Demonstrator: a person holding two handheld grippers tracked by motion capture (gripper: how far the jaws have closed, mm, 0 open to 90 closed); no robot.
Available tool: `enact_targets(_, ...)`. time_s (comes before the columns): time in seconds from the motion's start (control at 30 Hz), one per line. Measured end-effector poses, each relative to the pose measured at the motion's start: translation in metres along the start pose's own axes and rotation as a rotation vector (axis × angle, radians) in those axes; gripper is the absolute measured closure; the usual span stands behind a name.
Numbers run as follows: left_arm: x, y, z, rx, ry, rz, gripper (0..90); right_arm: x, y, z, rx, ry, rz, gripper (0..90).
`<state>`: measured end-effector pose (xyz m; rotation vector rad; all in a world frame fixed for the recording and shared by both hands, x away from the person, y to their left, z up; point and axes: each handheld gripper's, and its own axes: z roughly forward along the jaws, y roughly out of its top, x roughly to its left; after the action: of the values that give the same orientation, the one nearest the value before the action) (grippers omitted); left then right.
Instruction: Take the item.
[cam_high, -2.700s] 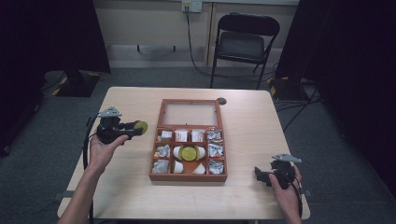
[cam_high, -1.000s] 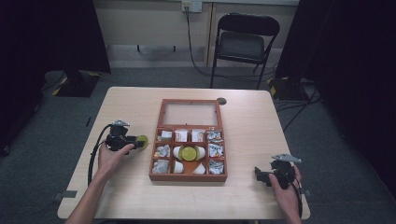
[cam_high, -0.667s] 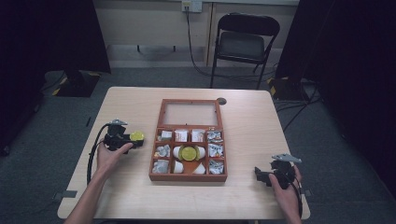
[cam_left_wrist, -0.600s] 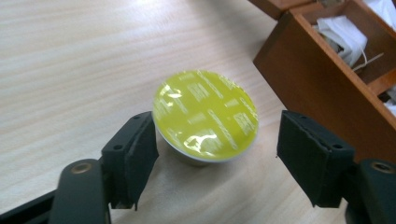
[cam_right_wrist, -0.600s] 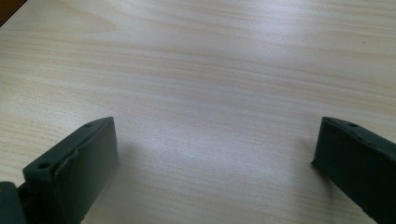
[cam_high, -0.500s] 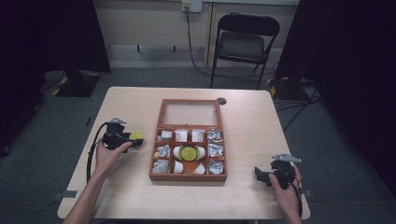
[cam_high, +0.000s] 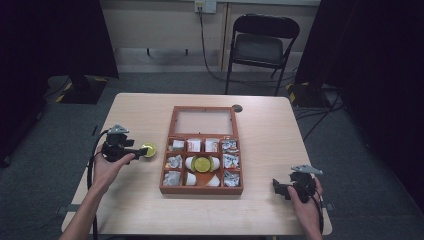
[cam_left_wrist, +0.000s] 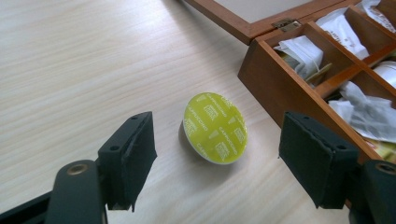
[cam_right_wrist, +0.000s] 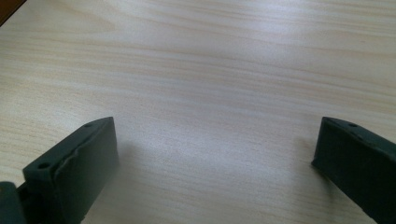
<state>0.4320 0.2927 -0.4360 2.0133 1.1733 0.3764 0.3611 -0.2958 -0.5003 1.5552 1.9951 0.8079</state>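
A yellow-green coffee capsule (cam_left_wrist: 215, 128) lies on the bare wood of the table (cam_high: 135, 115), just left of the wooden tea box (cam_high: 202, 189); in the high view the capsule (cam_high: 148, 149) sits off the left gripper's tips. My left gripper (cam_left_wrist: 219, 163) is open, its jaws have just been opening, and the capsule lies free ahead of them, touching neither pad. A second yellow capsule (cam_high: 202, 163) rests in the box's middle row. My right gripper (cam_high: 278, 187) is open near the front right corner over bare wood, nothing between its jaws (cam_right_wrist: 215, 163).
The box's glass lid (cam_high: 203, 121) lies open flat toward the back. Its compartments hold several wrapped tea bags (cam_left_wrist: 303, 49) and white pods. A small dark disc (cam_high: 237, 108) sits behind the box. A folding chair (cam_high: 260, 45) stands beyond the table.
The left gripper brought the capsule down to the table beside the box, opened, and drew back and up a little, leaving it there. The right gripper kept still.
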Motion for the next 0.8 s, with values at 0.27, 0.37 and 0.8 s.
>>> enact_targets(0.27,0.003,-0.001,-0.016,-0.011,0.003,-0.025,20.4,0.000,0.000,0.000,0.000,-0.001,0.000,0.0)
enact_targets(0.37,0.004,-0.003,-0.017,0.004,0.009,-0.011,17.3,0.000,0.000,0.000,0.000,0.000,0.000,0.0)
enact_targets(0.8,0.023,-0.021,-0.022,0.027,0.058,-0.050,16.8,0.000,0.000,0.000,0.000,0.000,0.000,0.0)
